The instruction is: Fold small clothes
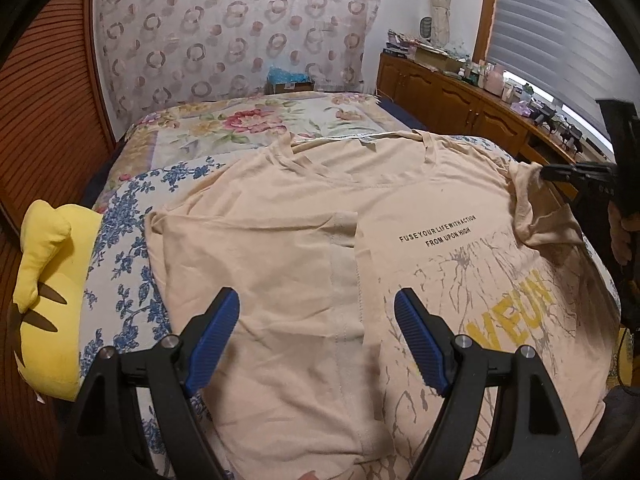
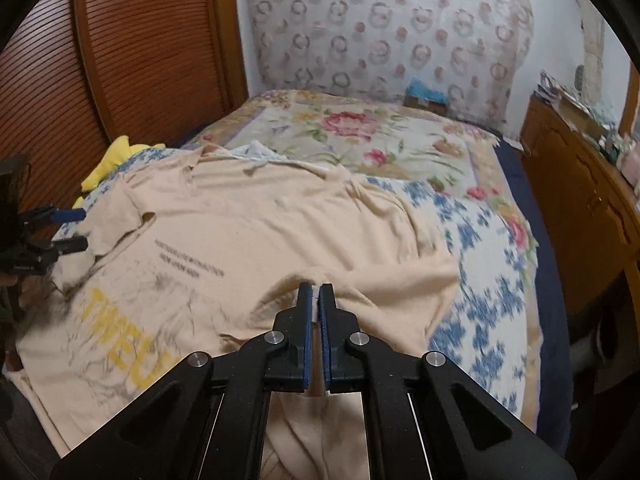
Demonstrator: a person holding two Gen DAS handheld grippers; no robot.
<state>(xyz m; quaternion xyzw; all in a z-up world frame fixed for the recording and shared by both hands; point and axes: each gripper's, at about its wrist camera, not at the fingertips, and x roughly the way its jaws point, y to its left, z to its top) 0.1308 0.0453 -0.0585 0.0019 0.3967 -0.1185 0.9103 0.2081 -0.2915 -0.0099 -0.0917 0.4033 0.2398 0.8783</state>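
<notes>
**Soft Cloth, Hard Plastic, Ribbed Wood**

The T-shirt (image 1: 280,240) is matt, soft peach cloth, lightly creased, with flat printed lettering. The bed (image 1: 224,120) carries a matt floral woven cover. The plush toy (image 1: 48,280) is fuzzy yellow fabric. The left tongs (image 1: 316,308) are matt black plastic with ribbed blue pads (image 1: 416,332) and shiny metal pins; the right tongs (image 2: 316,292) match. The cabinet (image 1: 452,96) is glossy brown wood; the wall panel (image 2: 132,60) is ribbed wood.
</notes>
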